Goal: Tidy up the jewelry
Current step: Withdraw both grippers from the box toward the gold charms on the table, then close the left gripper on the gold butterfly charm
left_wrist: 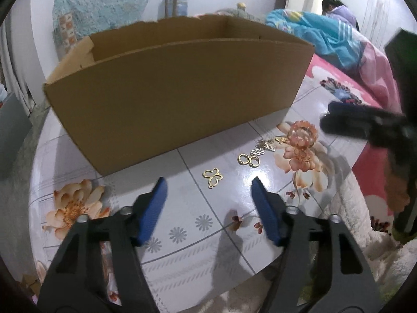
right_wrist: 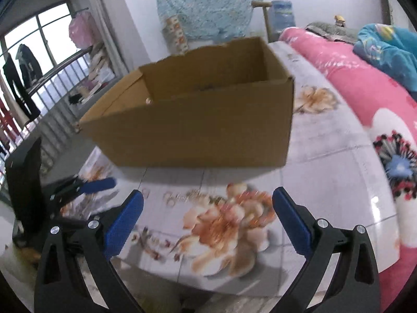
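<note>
the jewelry lies loose on the flowered table [left_wrist: 198, 234], just in front of the cardboard box [left_wrist: 169, 99]: a gold butterfly charm [left_wrist: 213, 178], two gold rings [left_wrist: 248, 159] beside it, and a small pile of chains [left_wrist: 268, 144] further right. your left gripper [left_wrist: 208, 187] hovers just short of the charm, jaws spread, nothing between them. your right gripper [right_wrist: 208, 202] hangs over a printed flower, jaws wide apart and empty. pink bedding [right_wrist: 365, 99] borders the table.
</note>
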`<state>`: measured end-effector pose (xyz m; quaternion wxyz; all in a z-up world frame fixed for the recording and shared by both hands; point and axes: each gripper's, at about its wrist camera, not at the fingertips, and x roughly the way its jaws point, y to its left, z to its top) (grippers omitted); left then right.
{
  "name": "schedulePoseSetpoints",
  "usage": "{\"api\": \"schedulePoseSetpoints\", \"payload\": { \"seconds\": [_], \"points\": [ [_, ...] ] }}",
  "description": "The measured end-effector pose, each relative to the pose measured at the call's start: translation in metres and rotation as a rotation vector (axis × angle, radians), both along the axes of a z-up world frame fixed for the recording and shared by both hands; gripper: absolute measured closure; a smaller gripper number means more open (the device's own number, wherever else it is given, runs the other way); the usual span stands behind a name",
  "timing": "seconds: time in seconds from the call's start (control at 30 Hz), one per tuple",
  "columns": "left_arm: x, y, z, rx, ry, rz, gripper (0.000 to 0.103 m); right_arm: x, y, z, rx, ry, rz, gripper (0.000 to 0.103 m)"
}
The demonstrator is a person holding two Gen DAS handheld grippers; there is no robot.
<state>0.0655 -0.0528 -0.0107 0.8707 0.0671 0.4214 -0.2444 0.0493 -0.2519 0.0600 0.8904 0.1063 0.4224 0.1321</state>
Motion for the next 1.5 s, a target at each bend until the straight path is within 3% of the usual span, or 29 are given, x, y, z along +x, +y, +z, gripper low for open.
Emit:
{"api": "schedulePoseSetpoints", "payload": {
  "seconds": [0.17,0.4,0.73,0.8,1.33,1.5],
  "points": [
    [0.009,-0.008,-0.003,0.003,0.016,-0.025,0.063,-0.011,0.017,-0.007,0.024,-0.007,0.071,0.01],
    [0.014,-0.02,-0.013,0.089,0.03,-0.076,0.073,-0.014,0.03,-0.013,0.008,-0.005,0.131,0.015],
    [0.021,-0.024,-0.015,0.134,0.034,-0.184,0.075,-0.013,0.033,-0.016,0.043,-0.005,0.176,0.019],
    [0.021,-0.024,-0.014,0.135,0.035,-0.201,0.088,-0.01,0.032,-0.017,0.051,-0.001,0.174,0.02],
    [0.013,-0.021,-0.01,0.132,0.029,-0.178,0.088,-0.005,0.032,-0.016,0.056,-0.003,0.173,0.021],
    [0.01,-0.014,-0.002,0.111,0.016,-0.147,0.088,-0.006,0.035,-0.014,0.044,-0.005,0.194,0.032]
  ]
}}
